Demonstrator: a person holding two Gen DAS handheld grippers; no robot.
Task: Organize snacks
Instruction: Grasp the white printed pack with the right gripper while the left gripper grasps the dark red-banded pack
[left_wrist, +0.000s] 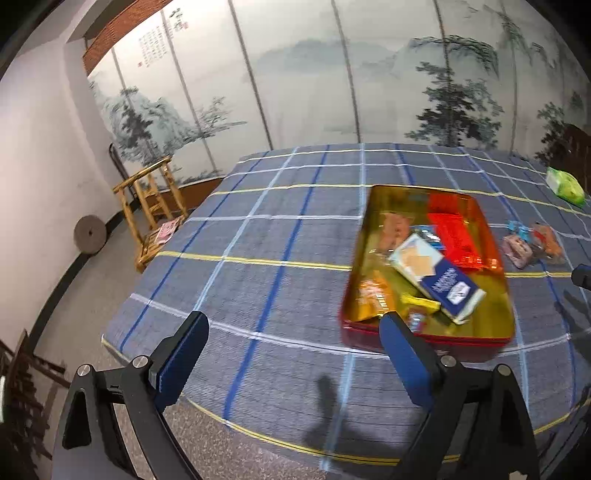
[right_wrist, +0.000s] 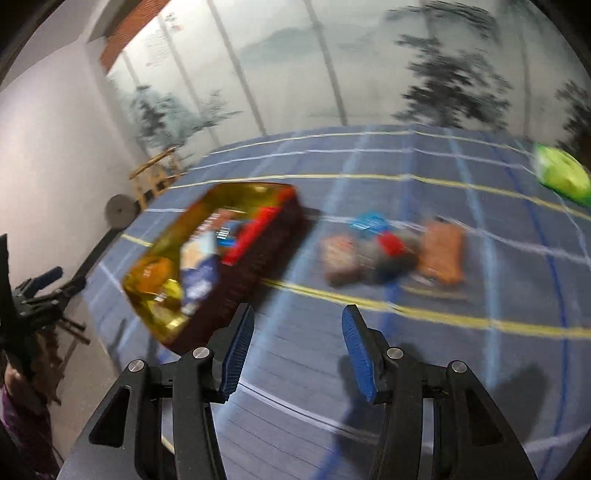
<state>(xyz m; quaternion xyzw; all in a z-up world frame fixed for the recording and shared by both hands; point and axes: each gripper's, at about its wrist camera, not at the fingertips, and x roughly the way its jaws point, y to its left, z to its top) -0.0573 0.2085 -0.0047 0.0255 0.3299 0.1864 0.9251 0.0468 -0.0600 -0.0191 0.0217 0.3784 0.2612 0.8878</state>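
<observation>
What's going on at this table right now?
A person with a gripper in each hand is sorting snacks into a gold-lined tin that already holds several packs. Both the left gripper and the right gripper are open and empty. A few small packets and a green bag still lie on the checked cloth.

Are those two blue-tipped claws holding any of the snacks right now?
No. The left gripper and the right gripper both stand open with only tablecloth between their fingers; nothing is held.

Tin (left_wrist: 369, 236) on table (left_wrist: 258, 240); snack packets (left_wrist: 532, 245) right.
</observation>
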